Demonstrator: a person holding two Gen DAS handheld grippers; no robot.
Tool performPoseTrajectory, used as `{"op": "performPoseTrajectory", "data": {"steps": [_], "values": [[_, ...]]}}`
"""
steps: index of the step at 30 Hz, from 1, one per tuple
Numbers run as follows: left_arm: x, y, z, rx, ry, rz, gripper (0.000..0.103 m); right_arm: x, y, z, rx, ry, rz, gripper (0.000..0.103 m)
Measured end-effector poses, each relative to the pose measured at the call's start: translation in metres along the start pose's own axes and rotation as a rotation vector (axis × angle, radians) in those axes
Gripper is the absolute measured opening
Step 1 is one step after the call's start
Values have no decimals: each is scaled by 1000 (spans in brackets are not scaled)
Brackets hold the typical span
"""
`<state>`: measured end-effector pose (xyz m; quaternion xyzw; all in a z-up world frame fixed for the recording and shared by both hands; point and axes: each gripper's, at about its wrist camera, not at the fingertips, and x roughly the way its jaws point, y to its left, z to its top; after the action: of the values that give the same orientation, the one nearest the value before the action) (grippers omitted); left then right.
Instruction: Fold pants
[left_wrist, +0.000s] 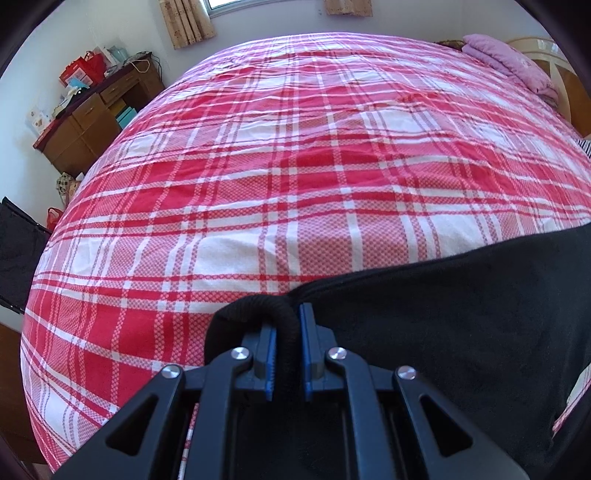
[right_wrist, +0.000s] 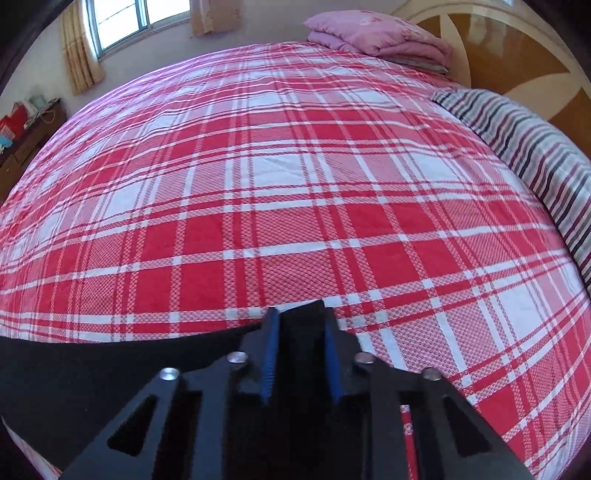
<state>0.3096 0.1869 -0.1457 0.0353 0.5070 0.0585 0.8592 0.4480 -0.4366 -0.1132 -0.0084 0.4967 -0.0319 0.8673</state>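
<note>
Black pants (left_wrist: 461, 314) lie stretched between my two grippers over the near part of a bed with a red and white plaid sheet (left_wrist: 295, 166). My left gripper (left_wrist: 287, 321) is shut on a thick ribbed black edge of the pants, which curls over the left finger. In the right wrist view the pants (right_wrist: 92, 369) run off to the left. My right gripper (right_wrist: 301, 321) is shut on a flat black end of the pants. The plaid sheet (right_wrist: 277, 184) fills the right wrist view beyond it.
A folded pink quilt (right_wrist: 376, 37) and a striped pillow (right_wrist: 524, 147) lie by the wooden headboard (right_wrist: 517, 55) at the far right. A wooden desk with boxes (left_wrist: 92, 114) stands left of the bed. A window with curtains (right_wrist: 122, 26) is on the far wall.
</note>
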Motion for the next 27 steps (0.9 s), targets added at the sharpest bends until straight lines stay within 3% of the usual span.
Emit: {"op": "performPoseTrajectory", "data": {"steps": [4,14,27], "values": [[-7,10,-1,-43,-37,-57,9,-25,7,-5,-32,-63,23,9],[-49,24,-9,-78,-201,-154,8,-119,7,-34,-45,-266,74,7],[-105,42,-41,-86,-383,-243,8,-192,-7,-105,-10,-397,151,7]]}}
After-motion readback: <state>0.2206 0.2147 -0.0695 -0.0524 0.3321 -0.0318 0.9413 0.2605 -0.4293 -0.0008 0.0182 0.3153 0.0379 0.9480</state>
